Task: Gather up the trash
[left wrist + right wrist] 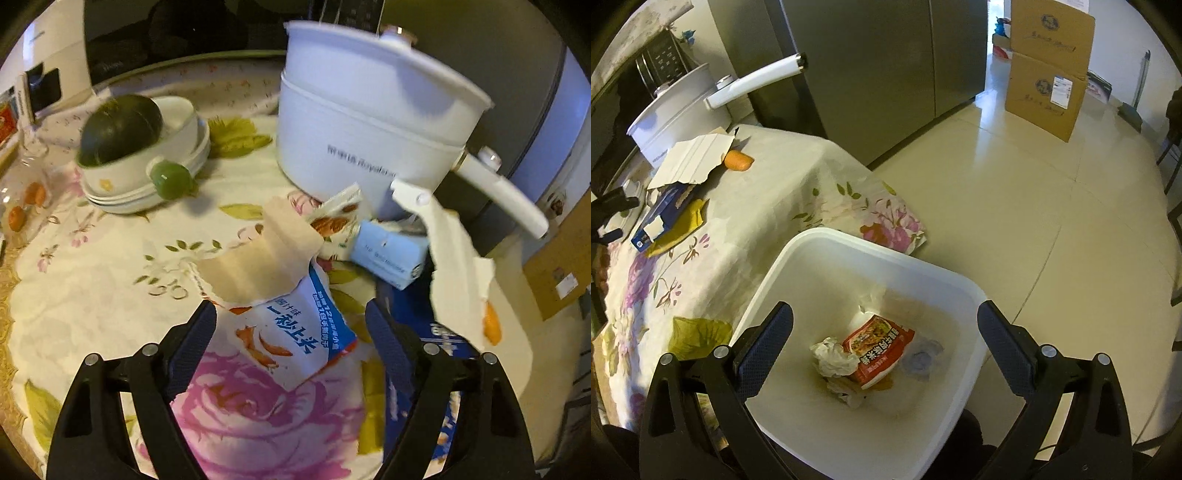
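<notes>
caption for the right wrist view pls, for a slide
Open right gripper above a white plastic bin holding a red food packet and crumpled white tissue.

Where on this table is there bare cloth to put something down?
Free: the cloth between the stacked bowls and the torn snack wrapper. Crowded: beside the white pot, with the wrapper, cartons and torn cardboard.
</notes>
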Motion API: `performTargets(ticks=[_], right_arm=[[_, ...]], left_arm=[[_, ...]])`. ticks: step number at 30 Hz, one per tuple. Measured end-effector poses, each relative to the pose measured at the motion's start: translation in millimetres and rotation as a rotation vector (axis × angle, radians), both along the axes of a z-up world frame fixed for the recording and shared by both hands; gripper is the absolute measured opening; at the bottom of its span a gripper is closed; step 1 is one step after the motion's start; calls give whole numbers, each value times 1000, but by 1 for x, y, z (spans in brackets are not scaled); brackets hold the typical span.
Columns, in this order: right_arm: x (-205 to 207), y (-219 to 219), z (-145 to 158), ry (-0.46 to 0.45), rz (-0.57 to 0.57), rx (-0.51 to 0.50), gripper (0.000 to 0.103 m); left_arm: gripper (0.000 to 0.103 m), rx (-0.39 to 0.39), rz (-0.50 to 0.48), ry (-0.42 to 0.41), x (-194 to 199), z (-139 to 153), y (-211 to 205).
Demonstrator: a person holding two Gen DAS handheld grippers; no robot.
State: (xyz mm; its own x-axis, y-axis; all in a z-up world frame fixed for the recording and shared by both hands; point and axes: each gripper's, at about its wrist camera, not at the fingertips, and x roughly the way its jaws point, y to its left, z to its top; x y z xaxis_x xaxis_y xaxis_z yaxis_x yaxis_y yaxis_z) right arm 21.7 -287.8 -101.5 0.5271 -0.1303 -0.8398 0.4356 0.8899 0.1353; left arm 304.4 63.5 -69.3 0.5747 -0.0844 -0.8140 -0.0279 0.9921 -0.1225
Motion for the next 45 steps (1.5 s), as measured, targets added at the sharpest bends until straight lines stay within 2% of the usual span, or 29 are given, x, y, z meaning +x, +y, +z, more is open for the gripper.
performTargets(ticks=[3, 7, 10, 15, 17, 21, 24, 27, 32, 37, 45], right_arm=[[5, 2, -2, 12, 6, 2, 96], [8, 5, -3, 17, 10, -1, 96], [10, 5, -4, 21, 10, -3, 96], [13, 6, -6, 26, 11, -4, 96], [14, 7, -6, 23, 13, -6, 96], [18, 12, 0, -2, 29, -17, 96], [27, 15, 6, -18, 57, 5, 96], [46, 27, 21, -55, 136, 7, 96], [96, 78, 56, -162, 334, -120, 96], [149, 132, 82, -235, 482, -216, 96], [210, 189, 81, -197, 599, -283, 96]], left_arm=[[79, 31, -19, 12, 8, -13, -8], [68, 52, -8, 27, 22, -26, -11], [56, 61, -2, 36, 33, -32, -11], [43, 23, 9, 42, 37, -36, -11], [21, 1, -5, 40, 35, -35, -12], [4, -11, 10, 28, 24, -31, -13], [2, -48, 17, 8, 8, -27, -3], [1, -107, 25, -14, -15, -17, 10], [1, -226, 36, -45, -52, 7, 29], [1, -276, 13, -88, -83, 29, 41], [1, -294, -32, -123, -101, 49, 47]])
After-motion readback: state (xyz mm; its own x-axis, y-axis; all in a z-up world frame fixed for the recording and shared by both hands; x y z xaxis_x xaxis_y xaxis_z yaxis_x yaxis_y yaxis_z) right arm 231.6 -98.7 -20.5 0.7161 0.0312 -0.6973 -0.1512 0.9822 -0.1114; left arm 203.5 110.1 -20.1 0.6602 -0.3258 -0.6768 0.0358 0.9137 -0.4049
